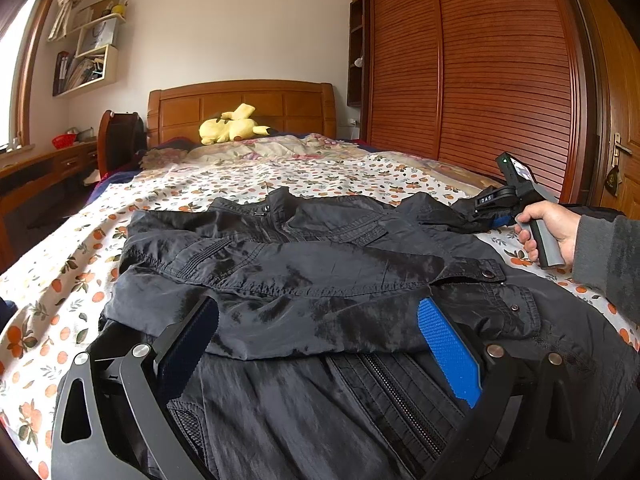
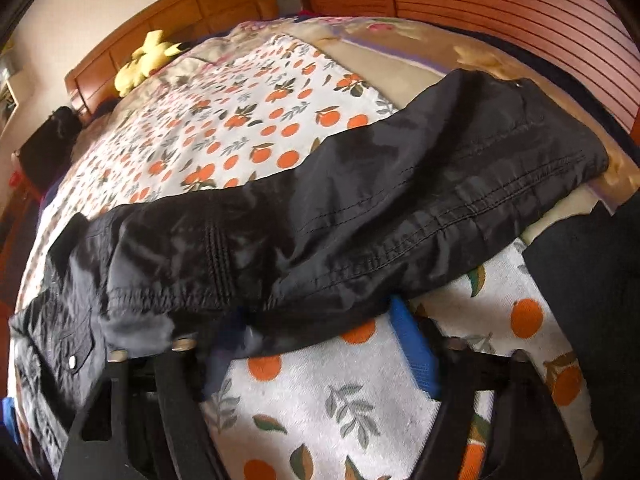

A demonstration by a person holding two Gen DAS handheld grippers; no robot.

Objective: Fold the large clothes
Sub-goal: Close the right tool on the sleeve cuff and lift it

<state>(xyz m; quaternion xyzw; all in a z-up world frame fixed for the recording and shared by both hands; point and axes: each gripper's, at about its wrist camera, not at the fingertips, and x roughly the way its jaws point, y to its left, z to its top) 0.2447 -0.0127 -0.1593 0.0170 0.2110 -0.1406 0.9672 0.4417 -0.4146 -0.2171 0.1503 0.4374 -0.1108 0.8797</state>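
Observation:
A black jacket [image 1: 320, 280] lies spread on the bed, one sleeve [image 1: 280, 268] folded across its chest. My left gripper [image 1: 316, 320] is open, its blue pads [image 1: 448, 352] wide apart over the jacket's front by the zipper, holding nothing. My right gripper [image 1: 490, 216] sits at the jacket's far right side, held by a hand. In the right wrist view its jaws [image 2: 320, 320] stand apart, with the other sleeve [image 2: 360, 200] draped over the fingertips; the left pad is hidden under cloth, the blue right pad [image 2: 412, 344] shows.
The bed has an orange-print sheet [image 1: 60, 280] and a wooden headboard [image 1: 240, 108] with a yellow plush toy [image 1: 232, 126]. A slatted wooden wardrobe [image 1: 480, 60] stands on the right, a desk [image 1: 40, 168] and wall shelves on the left.

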